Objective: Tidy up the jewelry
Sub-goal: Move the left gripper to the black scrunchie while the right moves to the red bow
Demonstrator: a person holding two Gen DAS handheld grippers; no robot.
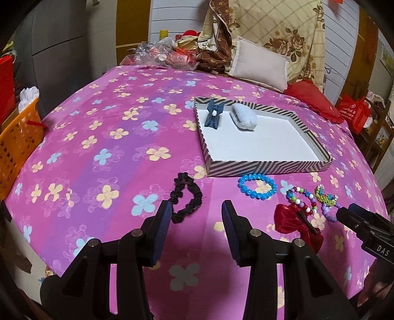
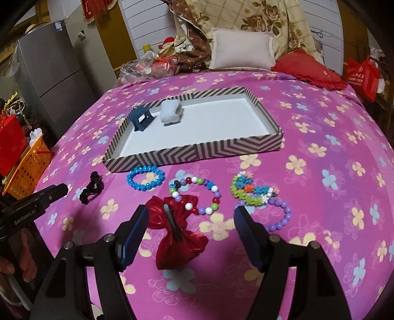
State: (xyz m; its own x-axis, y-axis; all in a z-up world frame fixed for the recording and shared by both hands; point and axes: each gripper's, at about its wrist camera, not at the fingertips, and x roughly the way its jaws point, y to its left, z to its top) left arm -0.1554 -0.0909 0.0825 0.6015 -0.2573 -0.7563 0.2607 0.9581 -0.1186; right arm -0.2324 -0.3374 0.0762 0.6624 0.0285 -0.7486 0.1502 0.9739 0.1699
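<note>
Both tools released, staged over loose jewelry on the bed.
Left tool (image 1: pixel 195 216) beside black scrunchie (image 1: pixel 186 198), right tool (image 2: pixel 190 221) straddling red bow clip (image 2: pixel 176 233); striped tray (image 2: pixel 197 150) just behind for short transfers.

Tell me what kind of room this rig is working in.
Most likely a bedroom at home: the work surface is a bed under a pink flowered bedspread, a pale square pillow and floral quilt are piled at its head, and a grey fridge stands alongside.

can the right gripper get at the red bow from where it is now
Probably yes. The right gripper is open and the red bow lies on the bedspread right between its fingers, nothing on top; only the multicolor bead bracelet touches its far edge.
</note>
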